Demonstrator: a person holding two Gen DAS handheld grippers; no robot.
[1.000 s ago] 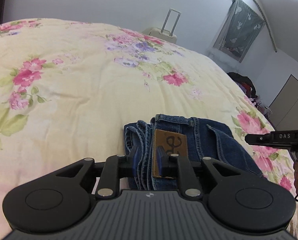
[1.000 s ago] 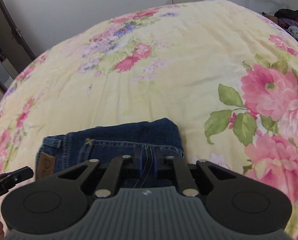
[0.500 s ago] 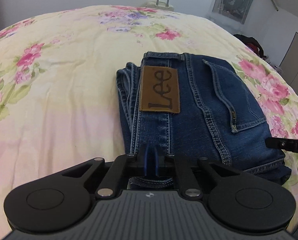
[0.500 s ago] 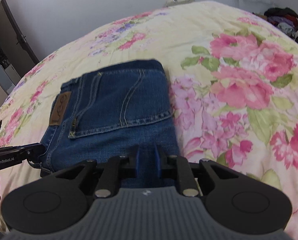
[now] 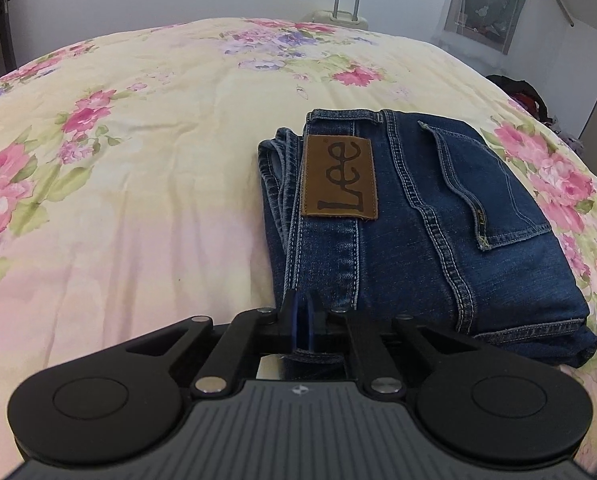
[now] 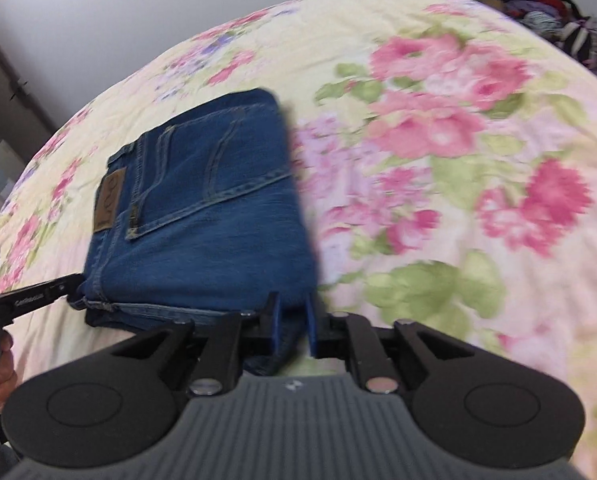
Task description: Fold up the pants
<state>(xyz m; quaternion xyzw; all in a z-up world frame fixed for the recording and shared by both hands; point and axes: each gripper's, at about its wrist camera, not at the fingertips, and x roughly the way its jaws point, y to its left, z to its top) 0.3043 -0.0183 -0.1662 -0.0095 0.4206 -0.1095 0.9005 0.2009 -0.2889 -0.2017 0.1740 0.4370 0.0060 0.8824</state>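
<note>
Blue jeans (image 5: pixel 418 232) lie folded into a compact rectangle on the bed, brown Lee patch (image 5: pixel 340 178) facing up. My left gripper (image 5: pixel 302 328) sits at the near left edge of the jeans with its blue pads nearly together; denim shows just beneath them. In the right wrist view the jeans (image 6: pixel 202 216) lie left of centre. My right gripper (image 6: pixel 292 328) is at their near right corner, pads slightly apart with the denim corner between them. The left gripper (image 6: pixel 30 300) shows at the left edge, at the jeans' near left corner.
The floral yellow bedspread (image 5: pixel 158 140) covers the whole bed. A white suitcase (image 5: pixel 346 12) stands behind the far edge. A pile of clothes (image 6: pixel 554 16) lies beyond the bed's right side. A grey cloth hangs on the wall (image 5: pixel 490 4).
Both grippers have drawn back from the jeans toward the near edge of the bed. The right pads have spread slightly. The jeans now lie folded flat.
</note>
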